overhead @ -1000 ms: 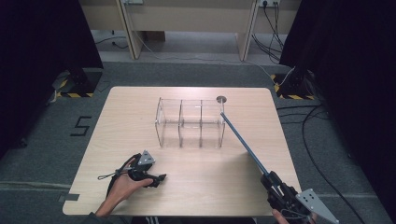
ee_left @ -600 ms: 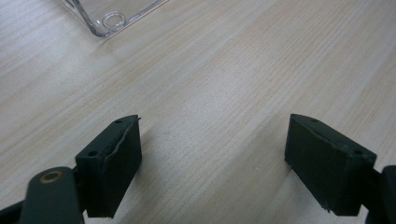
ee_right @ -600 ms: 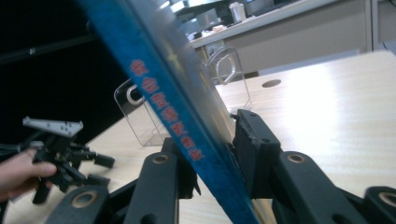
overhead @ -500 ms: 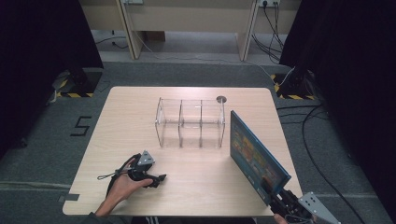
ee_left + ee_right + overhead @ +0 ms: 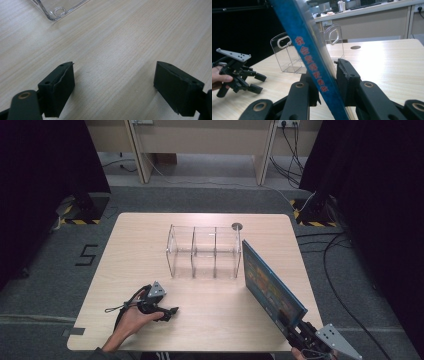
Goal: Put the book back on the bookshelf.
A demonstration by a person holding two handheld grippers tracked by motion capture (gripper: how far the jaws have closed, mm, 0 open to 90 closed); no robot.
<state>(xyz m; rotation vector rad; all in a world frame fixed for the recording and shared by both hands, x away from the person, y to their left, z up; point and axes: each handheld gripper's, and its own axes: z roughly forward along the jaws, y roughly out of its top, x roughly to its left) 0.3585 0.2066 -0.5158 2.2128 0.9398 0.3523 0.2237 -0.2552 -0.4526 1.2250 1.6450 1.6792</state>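
High view: the right tongs [image 5: 300, 334] sit at the near right corner of the wooden surface [image 5: 150, 235], clamped on the lower end of a blue book [image 5: 270, 282]. The book rises from the tongs and slants up and away toward a clear rack [image 5: 204, 251], its far top corner close beside the rack's right end; whether they touch I cannot tell. Its printed cover faces up and left. The rack stands near the middle of the surface with three compartments, all bare. Just beyond its right end lies a small round grey disc [image 5: 237, 226] set in the surface. The left tongs [image 5: 170, 312] rest low over the near left part of the surface, held by a hand [image 5: 131, 317], well apart from the rack and the book, and their tips point right.

Left gripper view: the left tongs [image 5: 113, 88] stand wide with only bare wood between the two black pads. A corner of the rack [image 5: 58, 10] shows at the top left.

Right gripper view: the right tongs [image 5: 325, 83] are closed narrow on the book [image 5: 312, 57], one pad on each side of it; their jaws have just been closing and then eased a little. The book's spine faces the camera with red characters running down it, and it leans up to the left. Behind it stands the rack [image 5: 287, 56], and at the left the hand [image 5: 219, 80] holds the left tongs [image 5: 258, 82], spread open above the surface [image 5: 387, 60].
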